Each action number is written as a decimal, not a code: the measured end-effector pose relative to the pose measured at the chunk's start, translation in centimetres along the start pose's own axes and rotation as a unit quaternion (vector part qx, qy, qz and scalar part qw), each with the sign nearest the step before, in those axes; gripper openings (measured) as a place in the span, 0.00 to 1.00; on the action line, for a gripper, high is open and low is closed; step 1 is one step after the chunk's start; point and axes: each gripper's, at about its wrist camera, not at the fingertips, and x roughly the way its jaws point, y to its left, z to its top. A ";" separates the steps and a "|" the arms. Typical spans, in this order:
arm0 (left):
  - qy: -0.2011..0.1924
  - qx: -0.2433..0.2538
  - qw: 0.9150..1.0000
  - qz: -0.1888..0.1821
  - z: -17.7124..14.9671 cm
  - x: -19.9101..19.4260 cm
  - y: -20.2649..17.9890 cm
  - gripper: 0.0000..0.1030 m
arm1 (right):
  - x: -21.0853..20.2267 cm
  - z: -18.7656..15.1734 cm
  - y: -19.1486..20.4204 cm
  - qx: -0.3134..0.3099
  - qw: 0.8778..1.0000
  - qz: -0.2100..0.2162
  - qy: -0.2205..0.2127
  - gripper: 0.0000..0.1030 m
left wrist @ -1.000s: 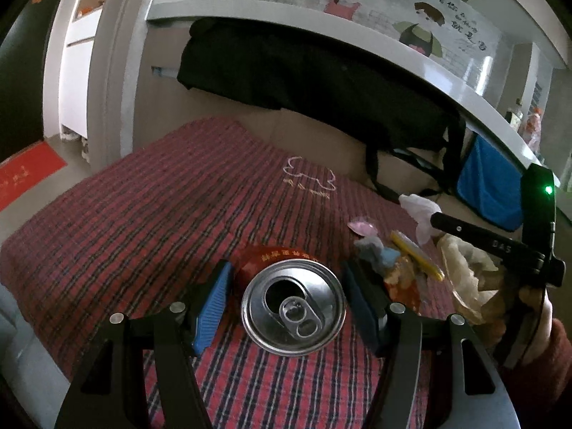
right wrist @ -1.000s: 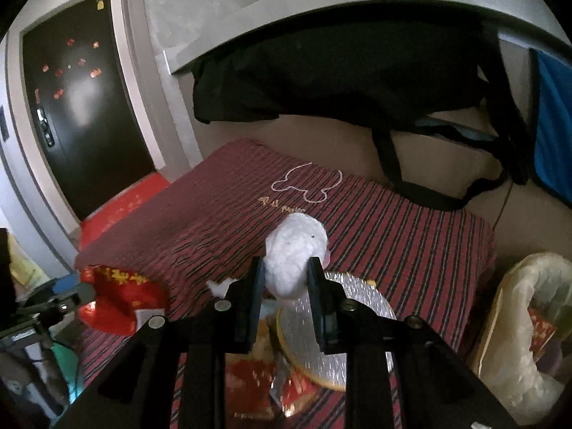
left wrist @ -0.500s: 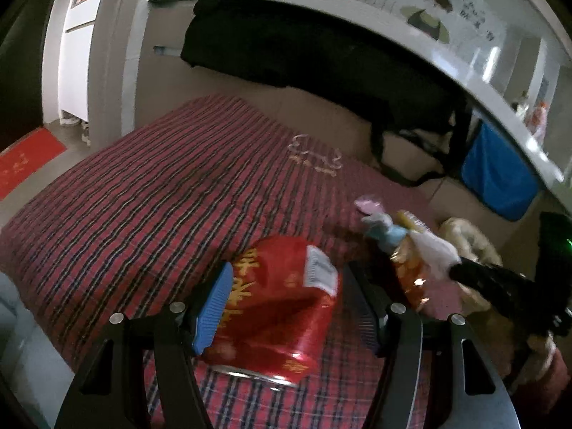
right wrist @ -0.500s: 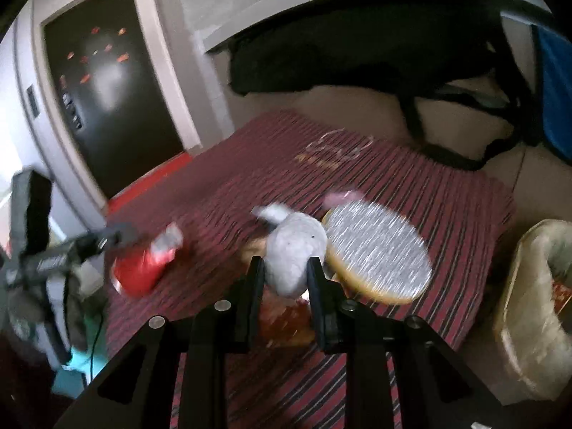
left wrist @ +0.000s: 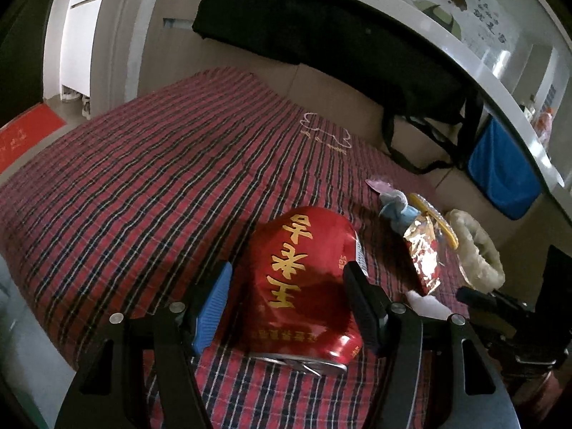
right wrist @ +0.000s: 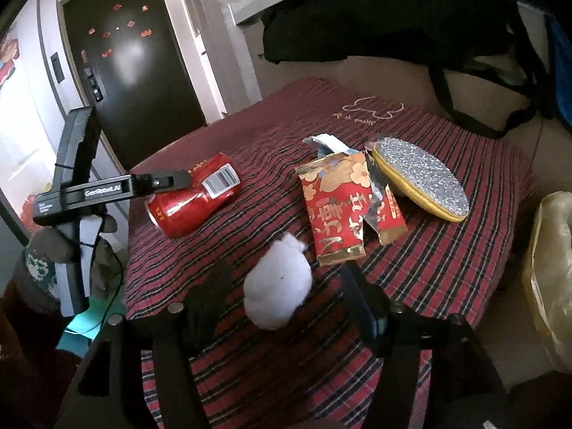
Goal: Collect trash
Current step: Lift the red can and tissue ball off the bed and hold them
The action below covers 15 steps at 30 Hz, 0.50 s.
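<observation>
A dented red can (left wrist: pixel 304 286) with gold characters lies on its side on the red plaid cloth (left wrist: pixel 150 186). My left gripper (left wrist: pixel 289 304) is open with a finger on each side of the can; it also shows in the right wrist view (right wrist: pixel 193 193). My right gripper (right wrist: pixel 286 296) is open, and a white crumpled tissue ball (right wrist: pixel 277 289) lies on the cloth between its fingers. A torn red and gold wrapper (right wrist: pixel 343 207) and a glittery silver oval disc (right wrist: pixel 420 182) lie beyond it.
A trash bin lined with a pale plastic bag (right wrist: pixel 550 261) stands at the right of the table; it also shows in the left wrist view (left wrist: pixel 477 250). A black bag (left wrist: pixel 339 35) and a blue bag (left wrist: pixel 500 175) hang at the back. A dark door (right wrist: pixel 132 57) is at the left.
My right gripper has opened and the tissue ball now lies on the cloth. The can has tipped from upright onto its side between my left fingers.
</observation>
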 end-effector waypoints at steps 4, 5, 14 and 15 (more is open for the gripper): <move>0.002 -0.005 1.000 -0.002 0.0 0.2 0.1 0.63 | 1.8 0.7 0.2 -0.003 1.000 -0.002 0.016 0.60; 0.002 -0.006 1.000 -0.003 0.0 0.3 0.1 0.63 | 2.4 0.7 0.3 -0.001 1.000 0.000 0.024 0.57; 0.019 -0.022 1.000 -0.008 0.6 1.0 -0.2 0.61 | 3.1 0.4 0.7 -0.006 0.999 0.010 0.037 0.23; 0.025 -0.026 0.999 -0.015 0.7 1.2 -0.3 0.56 | 2.8 0.4 0.6 -0.004 0.999 0.010 0.033 0.23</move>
